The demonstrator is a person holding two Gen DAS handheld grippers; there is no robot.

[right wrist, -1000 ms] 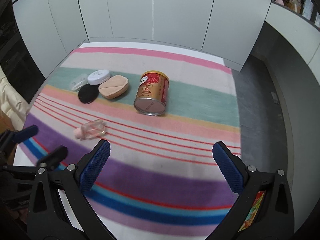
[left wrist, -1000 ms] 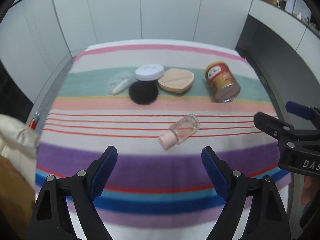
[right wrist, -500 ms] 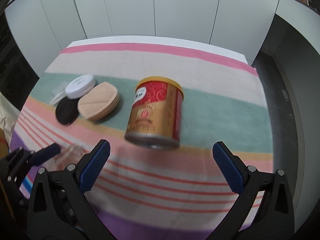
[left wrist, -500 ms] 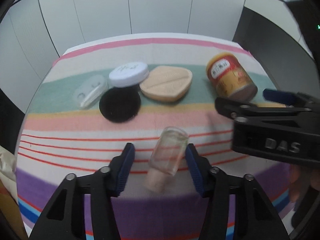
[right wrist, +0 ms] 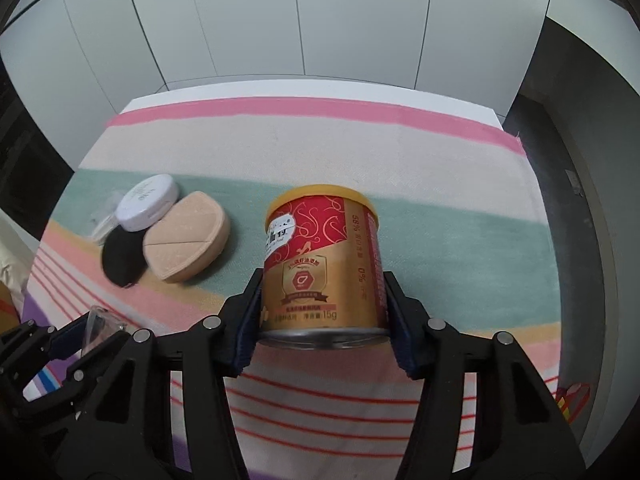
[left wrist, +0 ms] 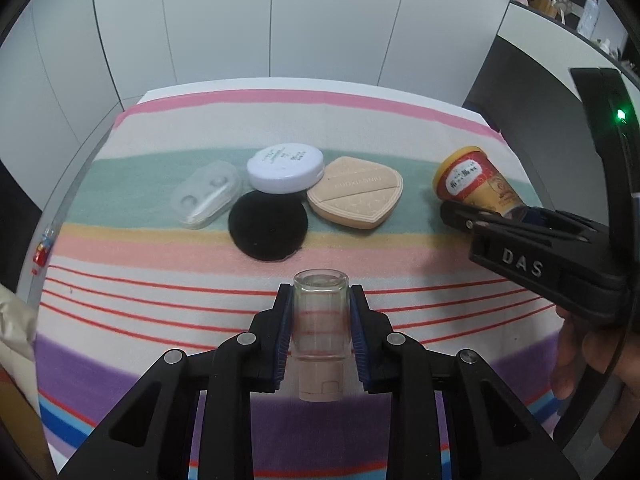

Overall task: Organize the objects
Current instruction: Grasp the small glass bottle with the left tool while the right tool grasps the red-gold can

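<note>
- Half a second earlier the left hand-held gripper (left wrist: pixel 320 334) flanked a tilted clear bottle (left wrist: pixel 320 320) with its blue pads apart; now the pads press both sides of the bottle, its pale cap toward the camera.
- The right hand-held gripper (right wrist: pixel 324 320), wide open before, now clamps the red-and-gold can (right wrist: pixel 324 264) near its metal base; the can's yellow-rimmed end points away.
- The striped cloth (left wrist: pixel 200 292) covers the table; its far pink band runs along the back edge below the white wall panels (left wrist: pixel 328 20), and bare cloth lies between that band and the can.
- Left of the can sit a beige puff (right wrist: pixel 186 246), a white round compact (right wrist: pixel 146 202) and a black round pad (right wrist: pixel 122 258); the compact overlaps the black pad, and the puff touches both.
- A clear plastic case (left wrist: pixel 206 196) lies left of the compact, just beside it.
- In the left wrist view, the right tool's black body crosses in front of the can's lower end.
- A dark floor strip borders the cloth to the can's right.
</note>
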